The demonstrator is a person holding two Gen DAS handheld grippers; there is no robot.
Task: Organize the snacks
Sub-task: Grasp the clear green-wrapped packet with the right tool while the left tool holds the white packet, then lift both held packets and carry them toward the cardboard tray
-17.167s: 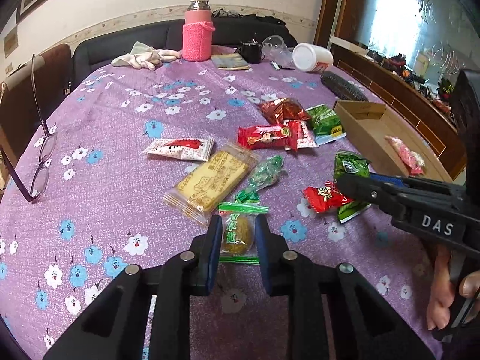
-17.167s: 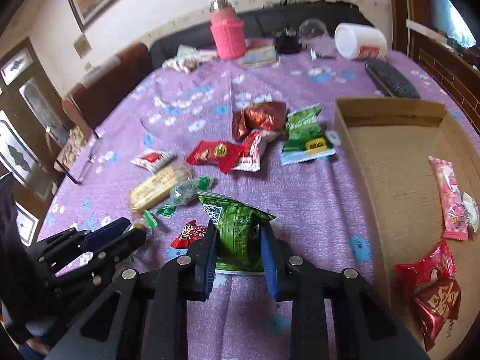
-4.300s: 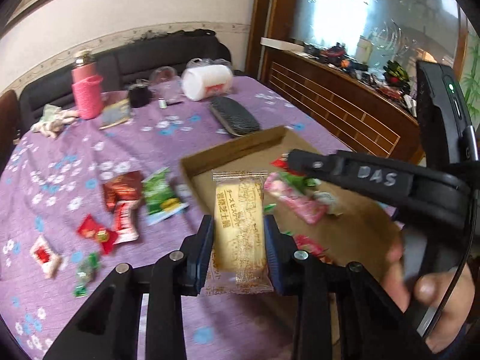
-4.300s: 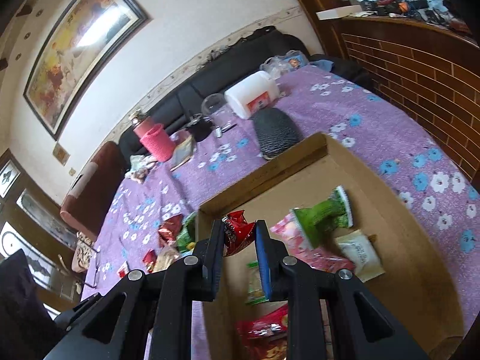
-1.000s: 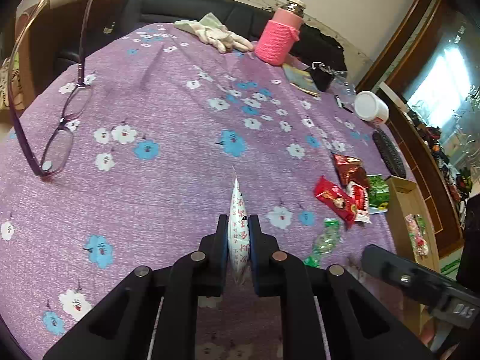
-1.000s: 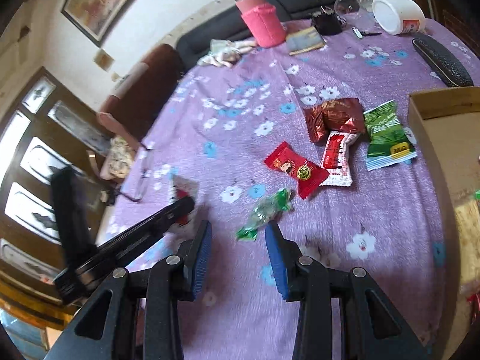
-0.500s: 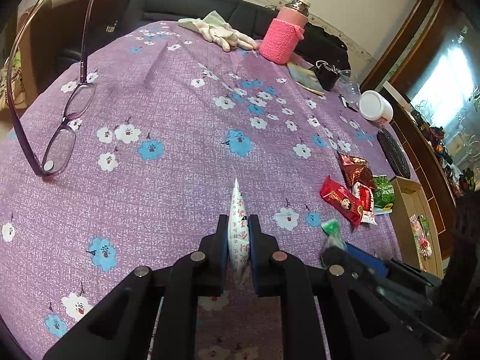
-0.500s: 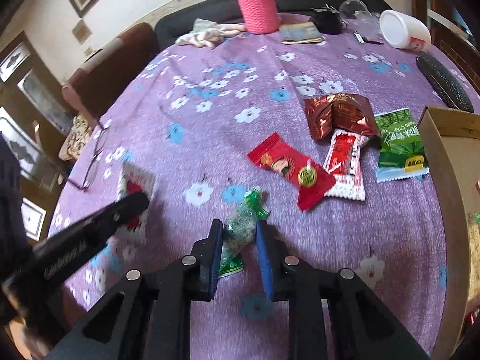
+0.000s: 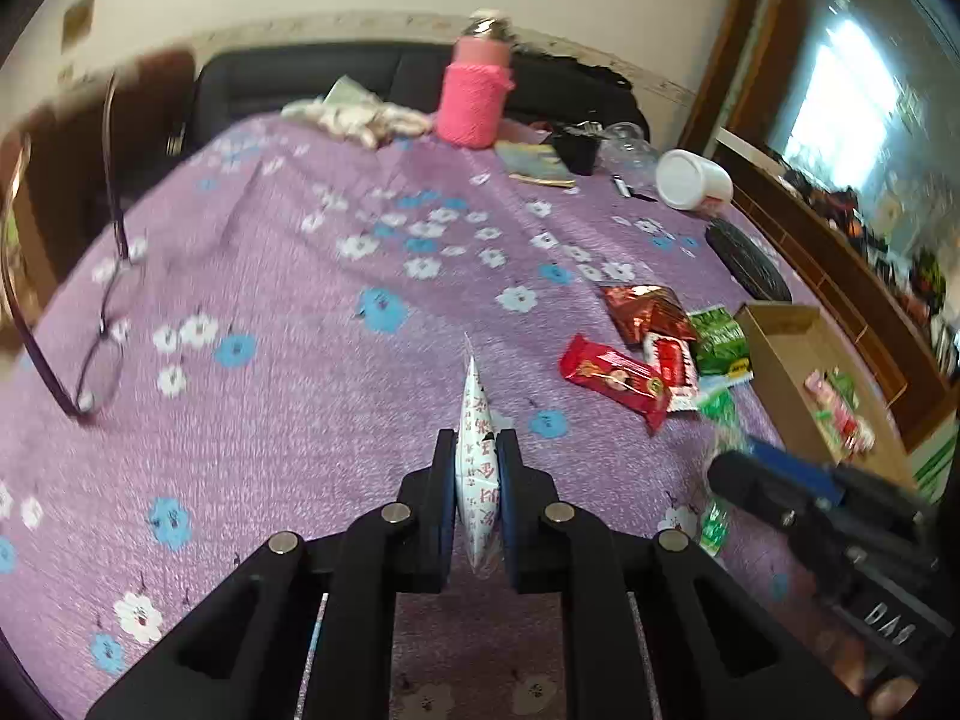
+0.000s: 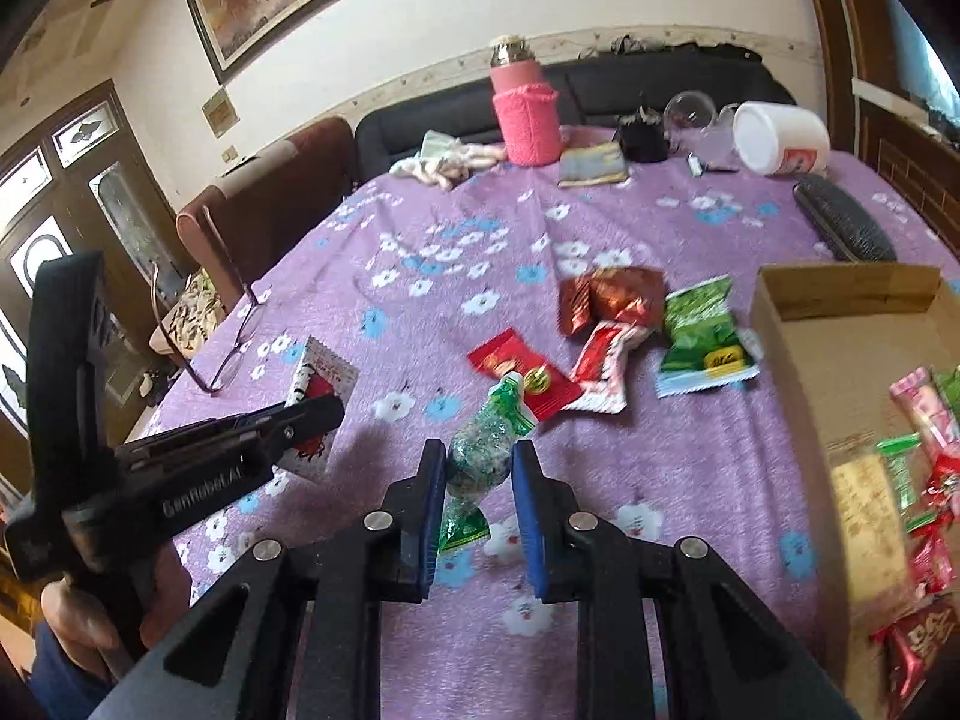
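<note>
Purple cloth with blue and white flowers (image 10: pixel 420 252) covers the table, a dark sofa behind it and a pink-sleeved flask (image 10: pixel 525 114) at the far edge. I hold 2 snacks at once so that 1 trip fills the box. My left gripper (image 9: pixel 475 483) is clamped on a white-and-red packet (image 9: pixel 477 450), pinched edge-on so the thin foil stands upright between the pads and cannot flop. My right gripper (image 10: pixel 480 483) has just closed on a green twist-wrapped candy (image 10: pixel 483 456); its jaws now press the clear middle of the wrapper, with the green ends sticking out above and below.

Both packets look lifted clear of the cloth, I judge, though blur makes that hard to confirm. 4 more snacks lie together near the box: a long red packet (image 10: pixel 522 375), a red-and-white one (image 10: pixel 606 363), a brown-red foil one (image 10: pixel 609 297) and a green one (image 10: pixel 702 339). The cardboard box (image 10: pixel 840 360) sits at my right with several snacks already inside, so the goal is close to the pile. Spectacles (image 9: pixel 72 312) rest well apart at the left.
</note>
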